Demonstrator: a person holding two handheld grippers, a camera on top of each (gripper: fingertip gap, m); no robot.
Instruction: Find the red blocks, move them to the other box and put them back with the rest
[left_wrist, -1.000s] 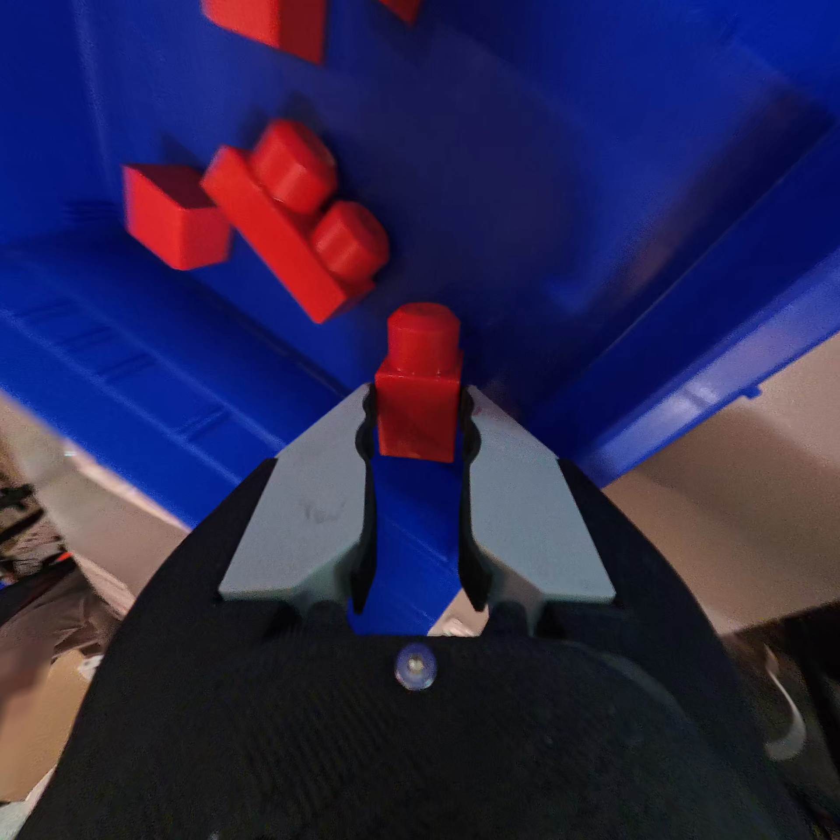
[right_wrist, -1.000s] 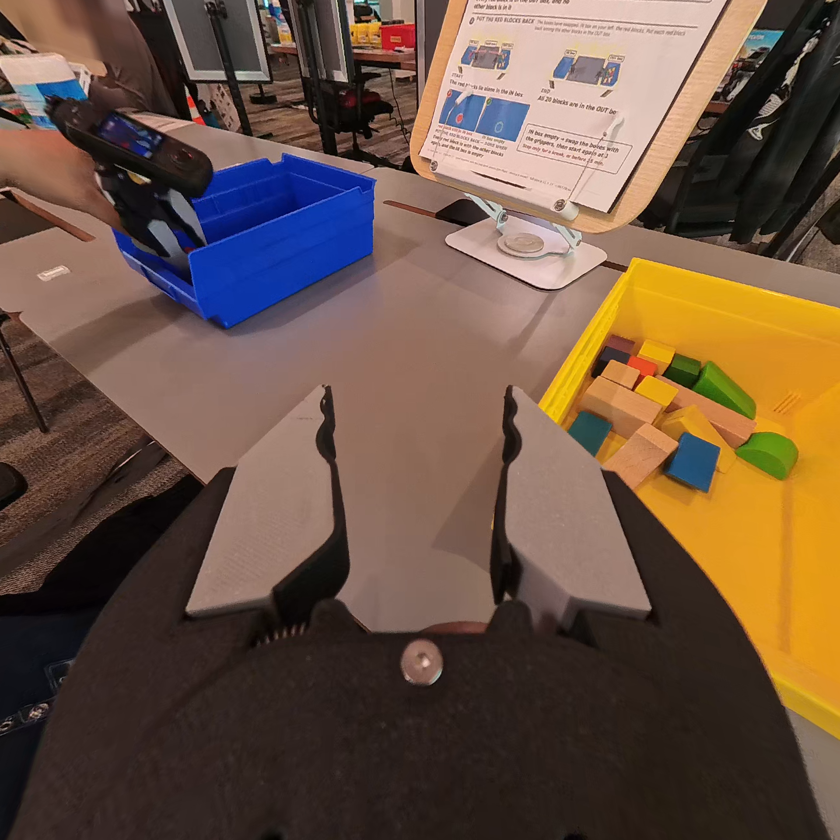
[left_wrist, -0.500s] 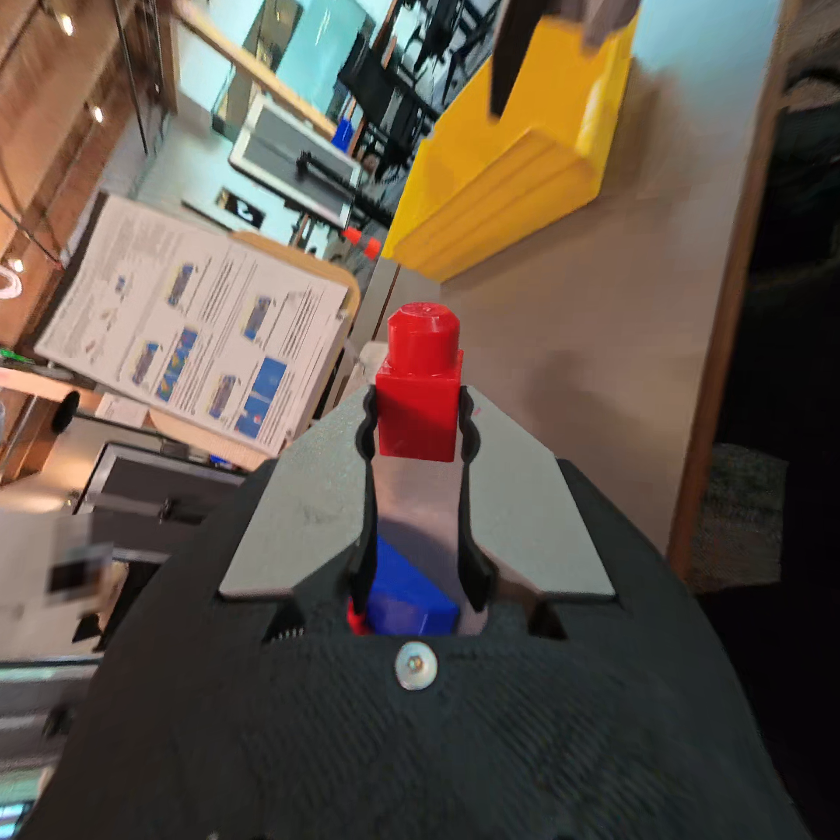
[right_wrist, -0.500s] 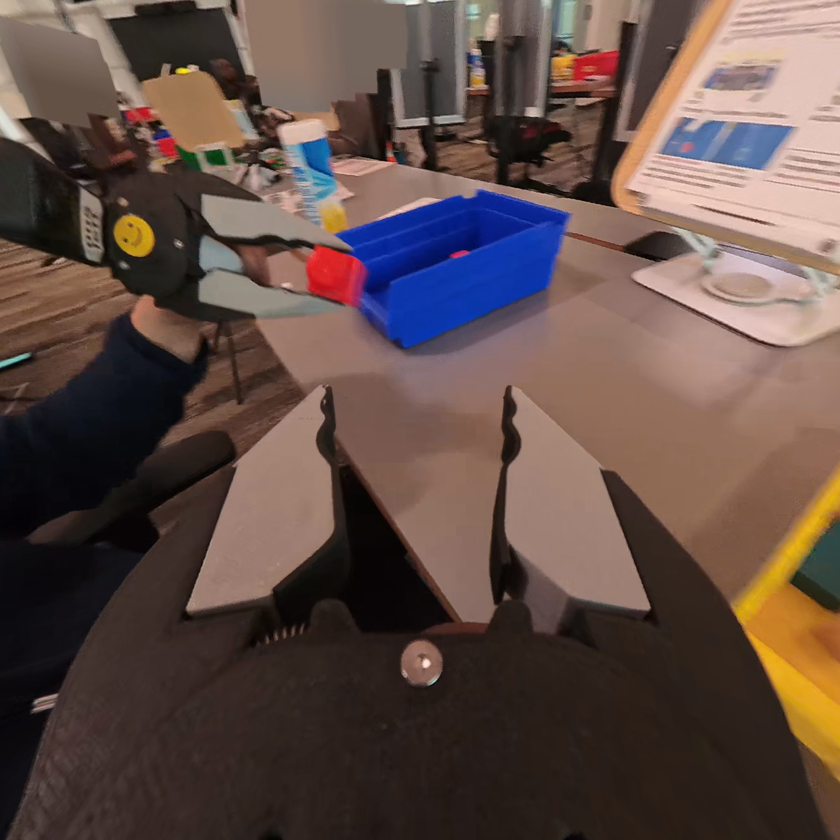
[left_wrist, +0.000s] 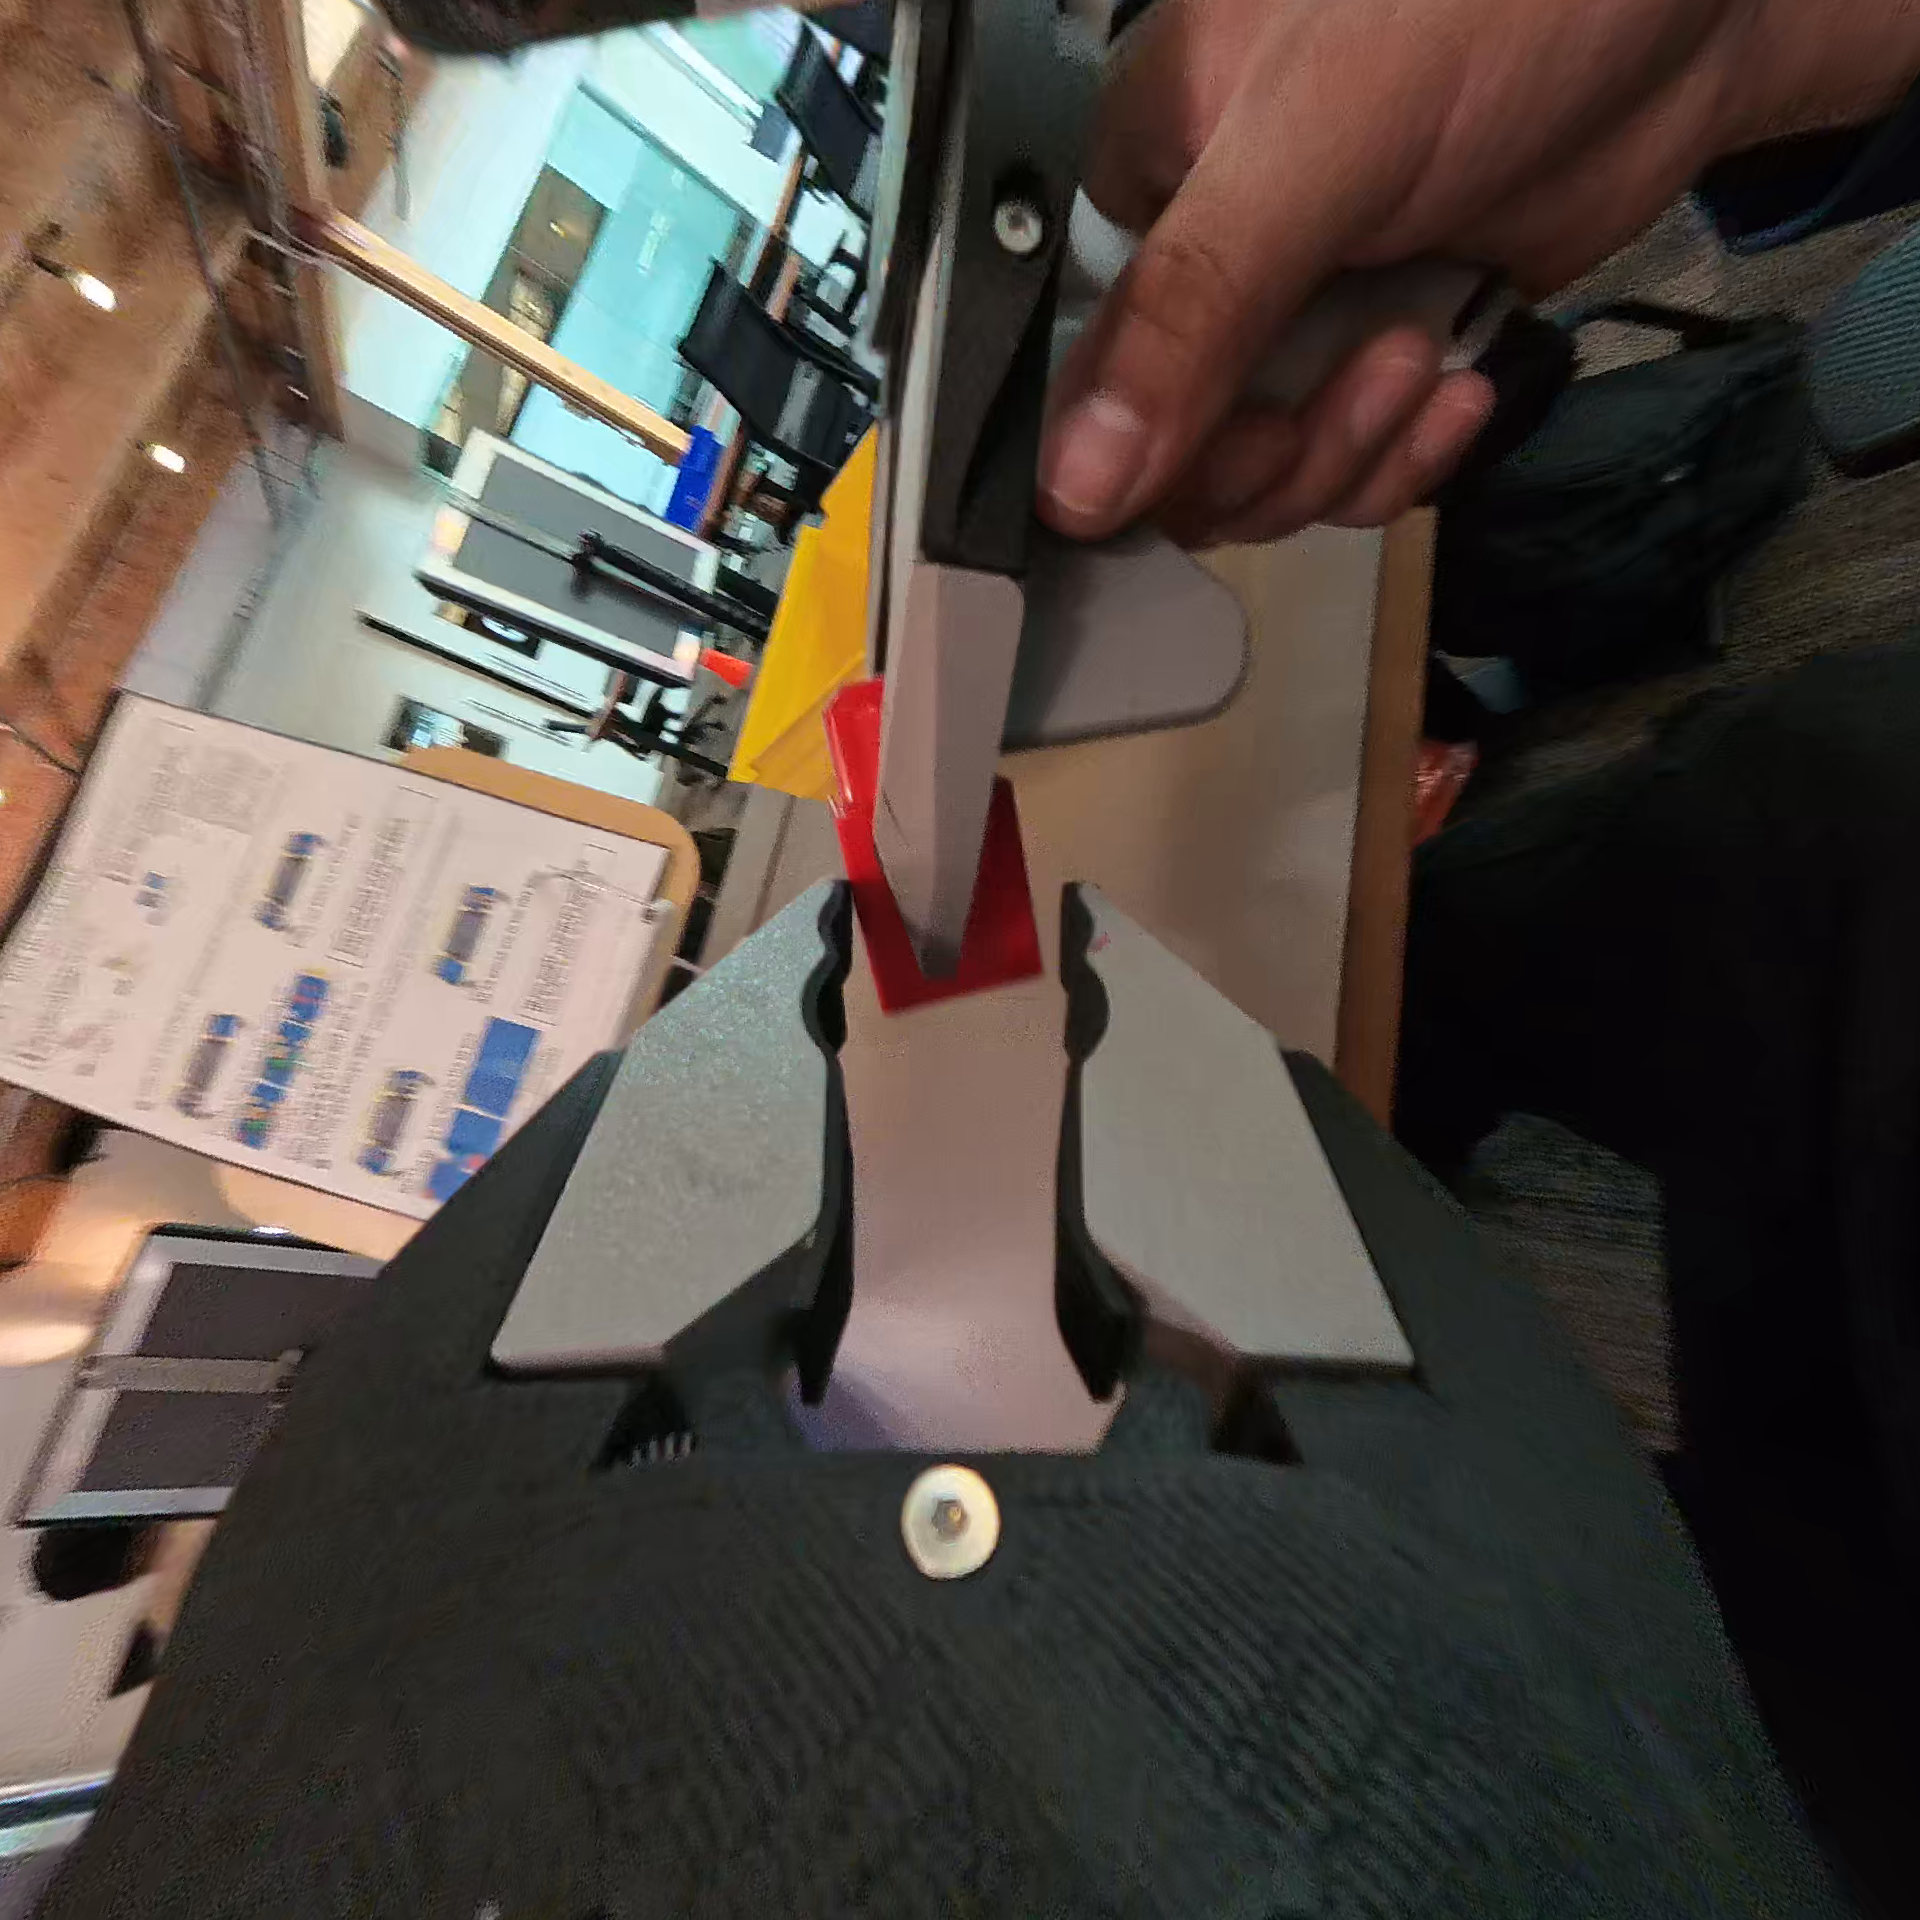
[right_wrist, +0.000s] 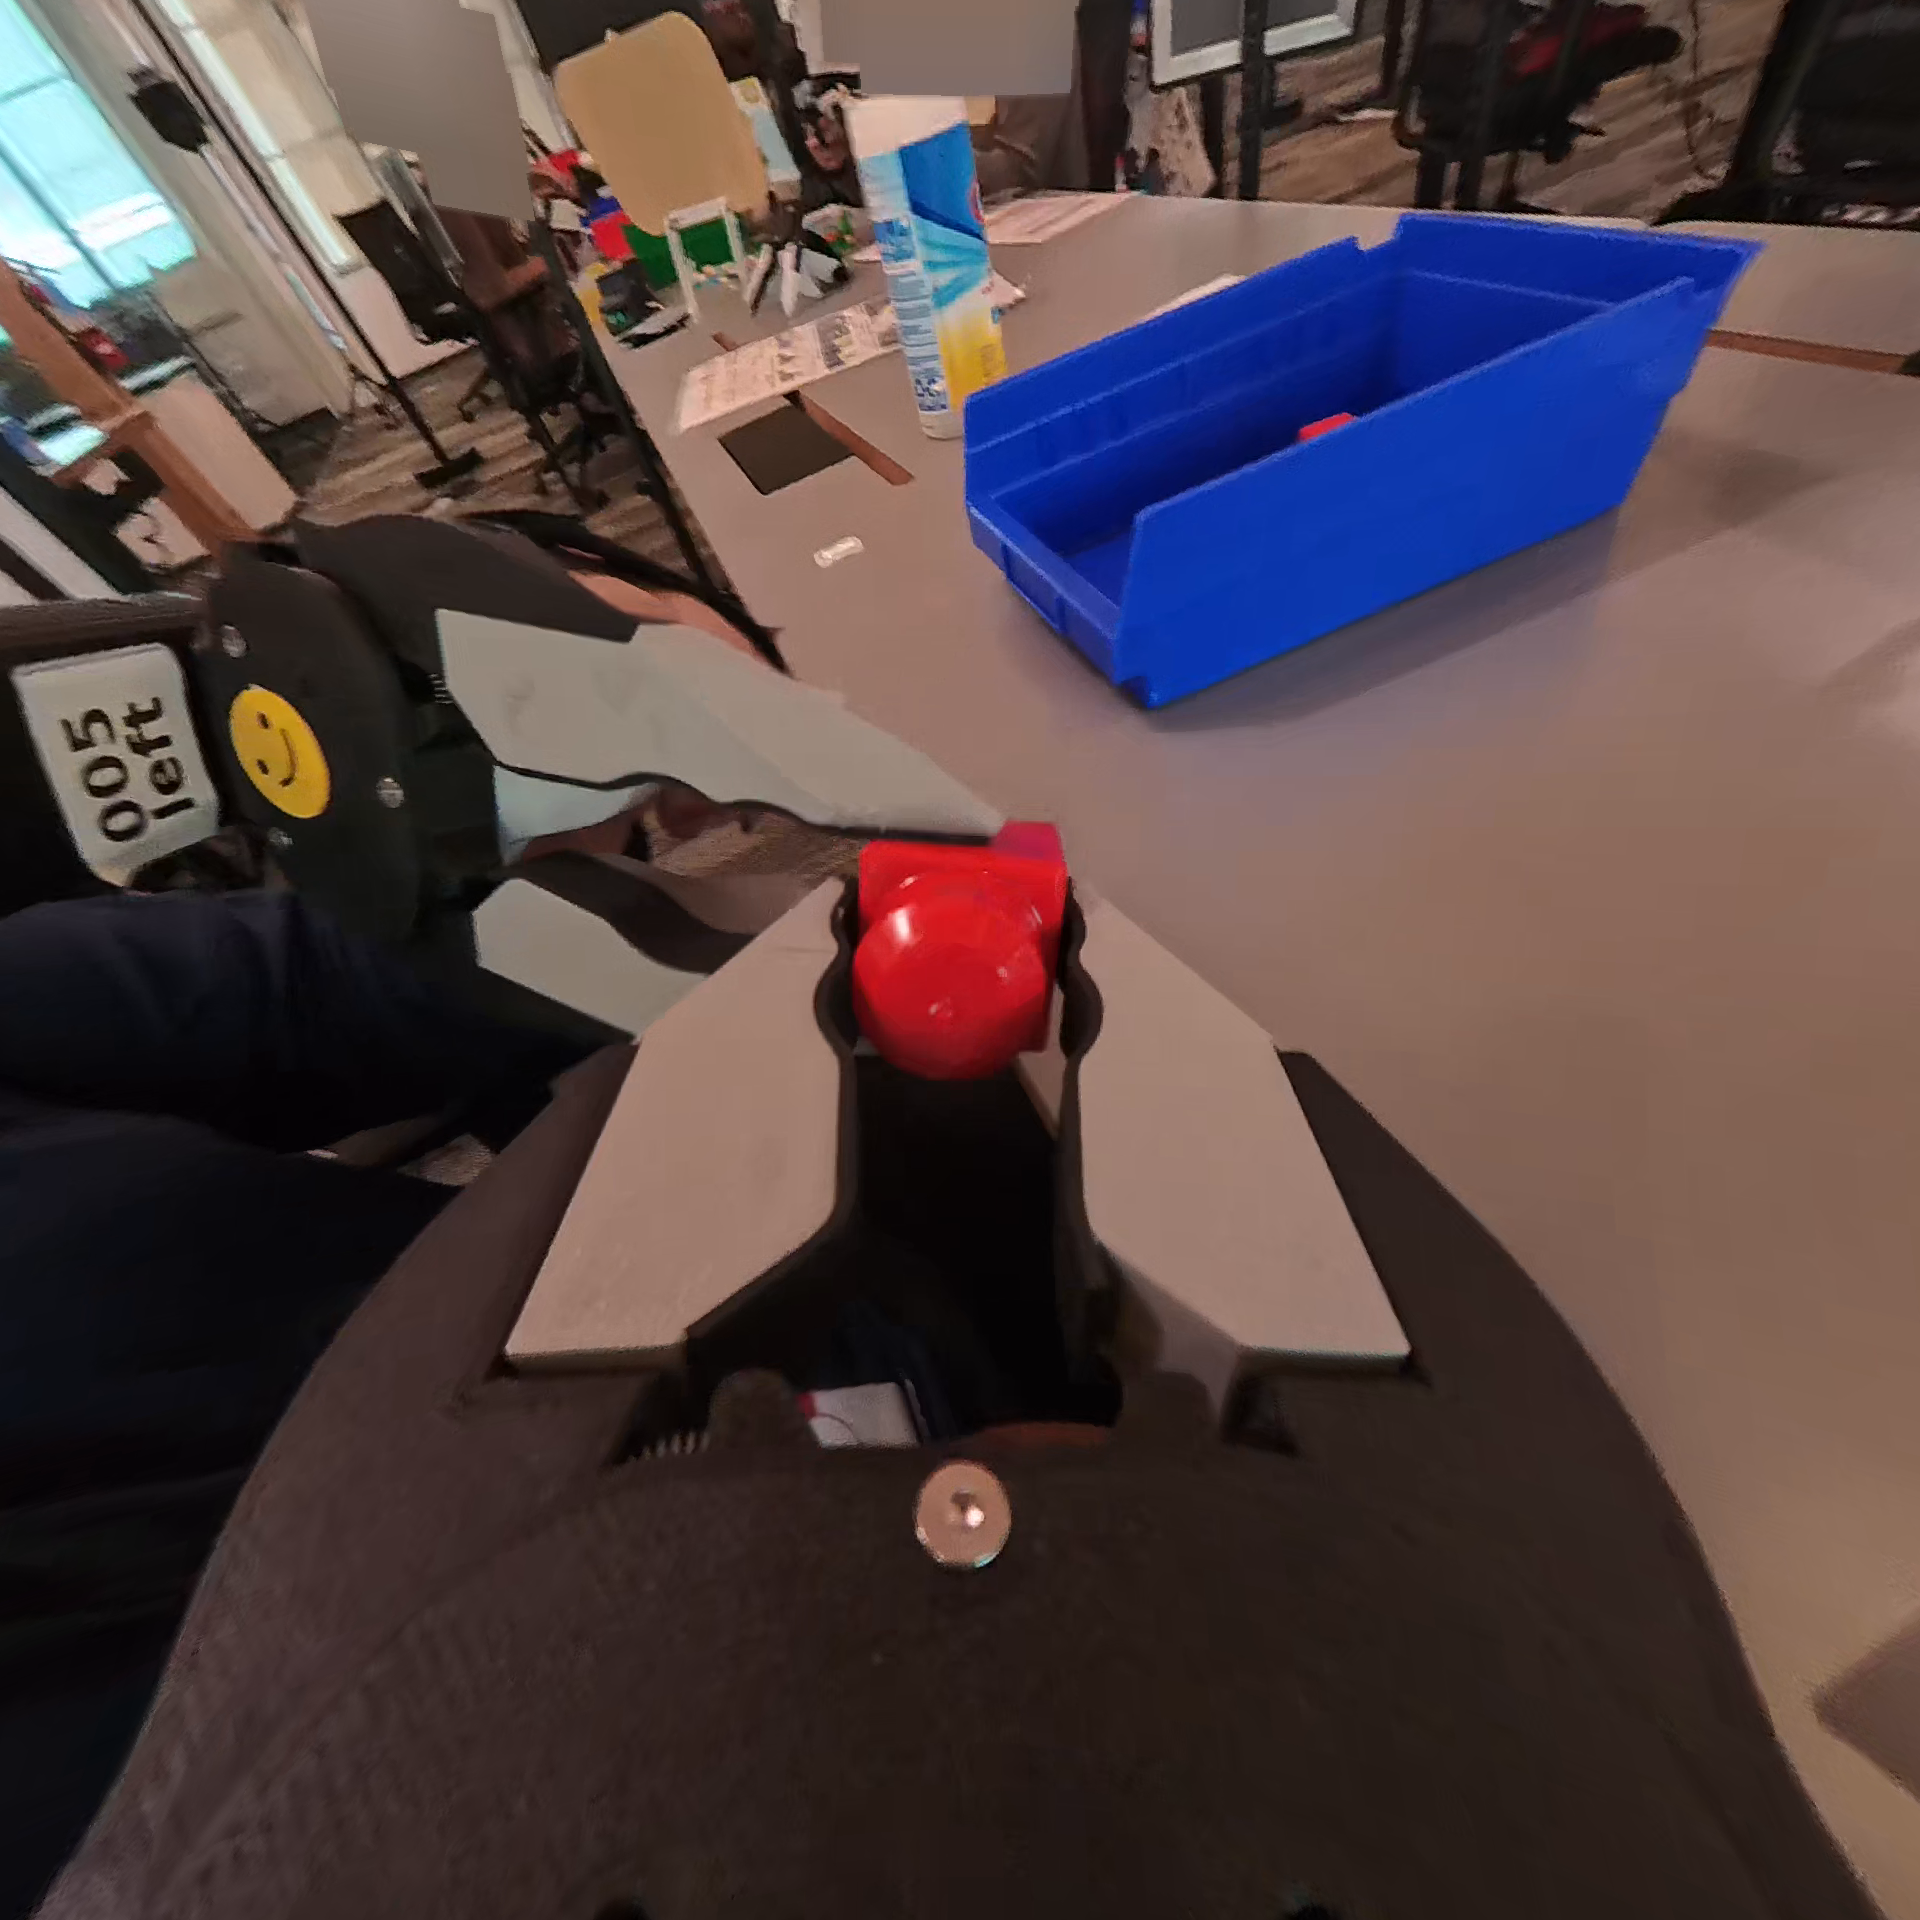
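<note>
Handover above the worktop (right_wrist: 1455, 935). Right tongs (right_wrist: 956, 966) clamped on red block (right_wrist: 951, 966), both pads pressing its sides. Left tongs (left_wrist: 951, 935) stand apart around the same block, gap showing at one pad. Blue box (right_wrist: 1351, 499) well beyond holds another red piece.

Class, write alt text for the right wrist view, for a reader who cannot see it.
A red block sits clamped between the right gripper's grey fingers, while the left gripper reaches in from the left with a fingertip at the block's top. Behind, a blue box rests on the grey table.
</note>
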